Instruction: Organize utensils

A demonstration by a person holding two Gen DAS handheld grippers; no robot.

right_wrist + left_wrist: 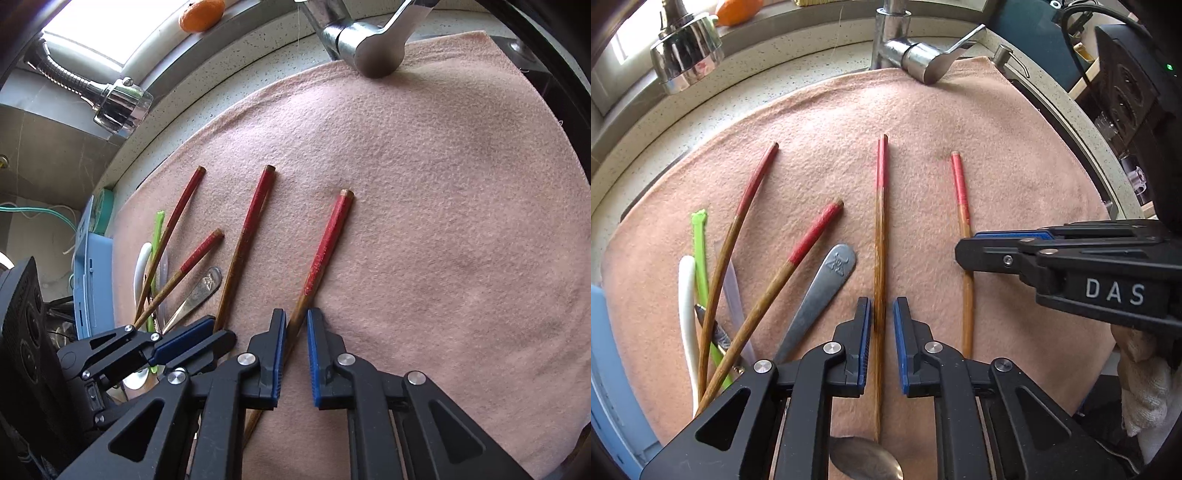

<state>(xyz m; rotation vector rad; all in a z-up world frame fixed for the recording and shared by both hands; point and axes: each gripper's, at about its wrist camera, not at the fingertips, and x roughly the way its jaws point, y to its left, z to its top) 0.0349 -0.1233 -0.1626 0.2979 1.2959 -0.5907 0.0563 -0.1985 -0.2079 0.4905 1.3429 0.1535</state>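
Several wooden chopsticks with red ends lie on a pink cloth (997,129). My left gripper (881,306) points down at the cloth and is shut on the middle chopstick (881,221), gripping its brown shaft. That gripper (212,326) also shows from the side in the right wrist view. My right gripper (296,317) is shut on the rightmost chopstick (327,243), just below its red part. It enters the left wrist view as the right gripper (960,251), over that chopstick (960,192). Two more chopsticks (753,192) (812,236) cross a pile at the left.
The left pile holds a metal handle (827,280), a green plastic utensil (700,236) and a white one (687,295). A spoon bowl (864,461) lies under my left gripper. A faucet (916,51) stands at the cloth's far edge. A blue rack (92,280) borders the left.
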